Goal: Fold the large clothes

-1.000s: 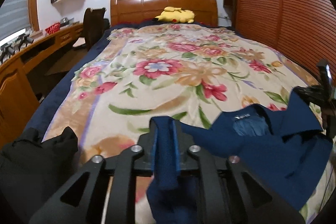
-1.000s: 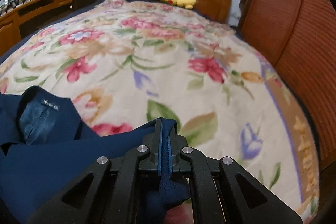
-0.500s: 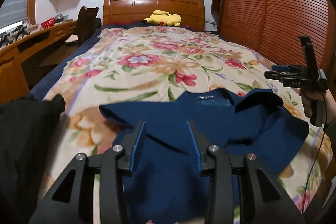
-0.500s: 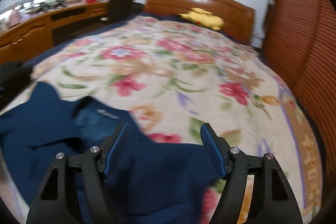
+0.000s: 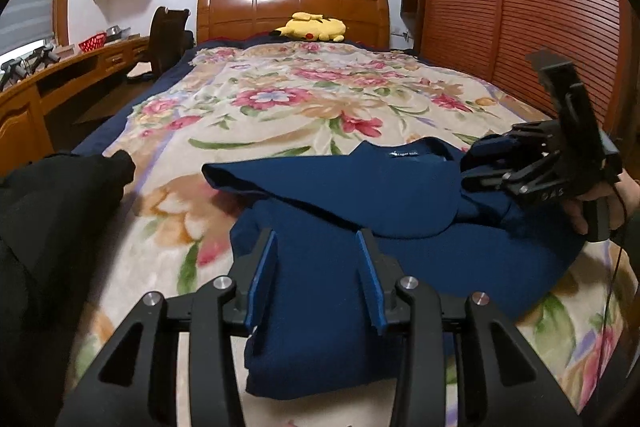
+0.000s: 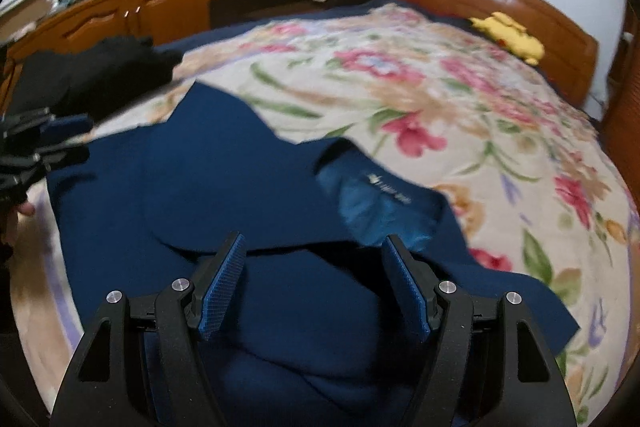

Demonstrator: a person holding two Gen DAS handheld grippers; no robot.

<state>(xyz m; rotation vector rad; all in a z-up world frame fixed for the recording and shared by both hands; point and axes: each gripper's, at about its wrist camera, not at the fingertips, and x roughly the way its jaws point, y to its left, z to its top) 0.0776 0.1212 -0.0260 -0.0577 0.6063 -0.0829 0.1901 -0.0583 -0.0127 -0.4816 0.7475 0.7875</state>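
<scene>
Garment: dark navy knit top (image 5: 360, 211), lying half-folded near the foot of the flower-patterned bed blanket (image 5: 280, 107), neck label facing up.
Left gripper (image 5: 316, 279): jaws part-open, just been widening, nothing pinched, cloth below.
Right gripper (image 6: 316, 283): jaws wide apart, just released, empty (hovering over the collar).
Next grip: best taken at an outer edge, both layers together, then pulled taut before laying over.
Nearby: black garment pile (image 5: 52, 211) at the left, well clear.

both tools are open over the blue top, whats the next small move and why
Probably lower the left tool to the near left edge of the navy top and grip it. The top lies bunched on the floral blanket, one flap folded across it and its collar label facing up, and both tools, including the right tool, are empty.
</scene>
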